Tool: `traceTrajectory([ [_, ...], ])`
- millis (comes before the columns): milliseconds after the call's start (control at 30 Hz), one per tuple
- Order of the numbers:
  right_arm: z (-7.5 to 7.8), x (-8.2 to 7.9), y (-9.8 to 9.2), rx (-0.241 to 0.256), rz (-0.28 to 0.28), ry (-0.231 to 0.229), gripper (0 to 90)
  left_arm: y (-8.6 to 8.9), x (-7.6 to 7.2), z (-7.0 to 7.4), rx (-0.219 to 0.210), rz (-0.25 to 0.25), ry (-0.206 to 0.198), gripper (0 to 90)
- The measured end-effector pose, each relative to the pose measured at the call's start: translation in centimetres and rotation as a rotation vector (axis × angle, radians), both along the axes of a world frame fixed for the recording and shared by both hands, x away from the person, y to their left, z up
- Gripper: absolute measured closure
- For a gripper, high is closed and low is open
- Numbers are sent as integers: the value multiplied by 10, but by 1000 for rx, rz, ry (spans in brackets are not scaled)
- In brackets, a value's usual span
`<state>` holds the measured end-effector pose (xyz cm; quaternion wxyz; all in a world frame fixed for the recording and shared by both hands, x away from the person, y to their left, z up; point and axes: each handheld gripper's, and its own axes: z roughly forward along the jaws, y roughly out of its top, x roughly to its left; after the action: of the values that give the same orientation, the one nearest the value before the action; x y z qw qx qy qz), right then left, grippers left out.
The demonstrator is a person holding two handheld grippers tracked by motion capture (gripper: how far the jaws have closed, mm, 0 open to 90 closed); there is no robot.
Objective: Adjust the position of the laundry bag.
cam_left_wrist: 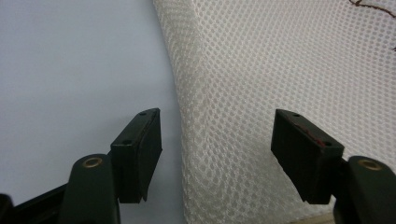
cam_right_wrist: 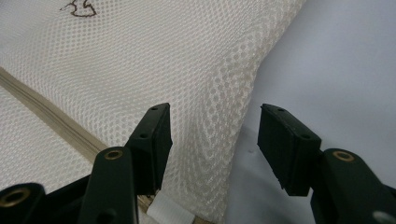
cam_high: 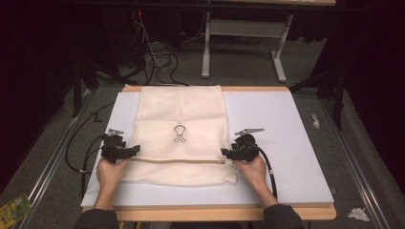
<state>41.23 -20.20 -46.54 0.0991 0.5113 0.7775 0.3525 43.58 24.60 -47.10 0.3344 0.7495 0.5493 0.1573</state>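
1. Two tongs, each with two black, blocky jaws: the left tongs [cam_left_wrist: 217,156] are spread across the left edge of one mesh laundry bag [cam_high: 180,133], pinching nothing.
2. The right tongs [cam_right_wrist: 215,147] are likewise spread, astride the bag's right edge.
3. Between them the bag lies flat: cream, honeycomb-textured netting, rectangular, with one tan zipper [cam_right_wrist: 51,119] running across and one small dark outline emblem [cam_high: 179,133] beyond it.
4. Beneath is one smooth pale-lilac worktop [cam_high: 282,124].
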Motion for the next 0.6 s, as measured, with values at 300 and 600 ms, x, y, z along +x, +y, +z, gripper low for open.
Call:
traceTrajectory([
  [300,-3,6,2,3,6,28,592,-3,2,-3,11,-1,6,407],
  [600,-3,5,3,-1,66,13,848,-6,3,2,29,-50,9,799],
])
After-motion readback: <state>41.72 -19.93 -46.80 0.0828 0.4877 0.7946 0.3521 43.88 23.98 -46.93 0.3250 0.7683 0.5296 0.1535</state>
